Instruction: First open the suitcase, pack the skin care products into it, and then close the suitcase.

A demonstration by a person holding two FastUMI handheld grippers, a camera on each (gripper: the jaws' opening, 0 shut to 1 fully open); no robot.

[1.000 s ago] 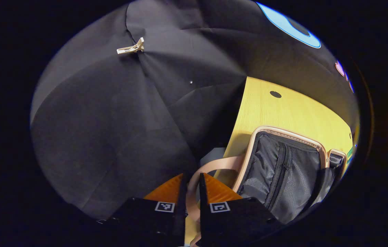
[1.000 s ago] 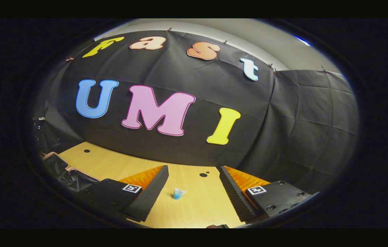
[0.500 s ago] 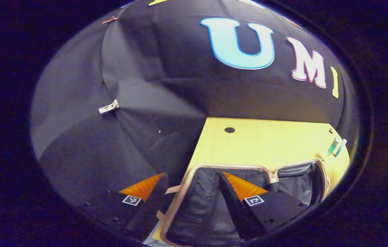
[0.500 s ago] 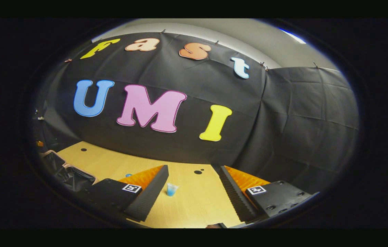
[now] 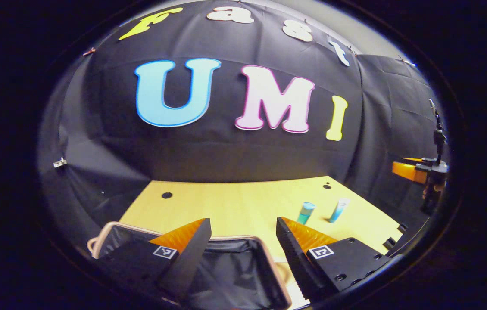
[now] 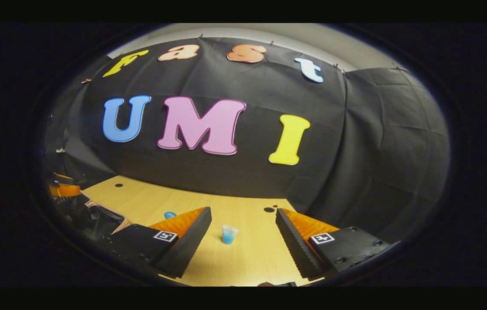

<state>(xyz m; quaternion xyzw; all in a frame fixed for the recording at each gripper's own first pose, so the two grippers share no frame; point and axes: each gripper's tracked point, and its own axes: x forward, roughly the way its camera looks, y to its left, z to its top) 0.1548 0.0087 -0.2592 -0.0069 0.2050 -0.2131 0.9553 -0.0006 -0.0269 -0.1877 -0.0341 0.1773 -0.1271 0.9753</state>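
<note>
The suitcase (image 5: 235, 267) lay open on the near left part of the worktop (image 5: 243, 202), with its dark lining showing, so the opening step looked finished and the packing step was in hand. The left hand-held gripper (image 5: 243, 241) hung above the open case with its fingers spread and nothing between them. The right hand-held gripper (image 6: 243, 232) was also spread and empty, and it pointed at a small blue tube (image 6: 229, 234) which stood on the worktop a little beyond its fingertips.

In the left gripper view two skin care products stood upright, near each other, to the right of the suitcase: a teal bottle (image 5: 306, 212) and a pale tube (image 5: 340, 210).

In my judgement the next move called for one hand-held gripper to come down around one product, to close on its body without tipping it, and then to carry it over the open case.

The near edge of the suitcase was cut off, and the fingers covered a part of its inside, so I could not tell whether anything already lay in it. In the right gripper view the second product was half hidden behind the left finger.
</note>
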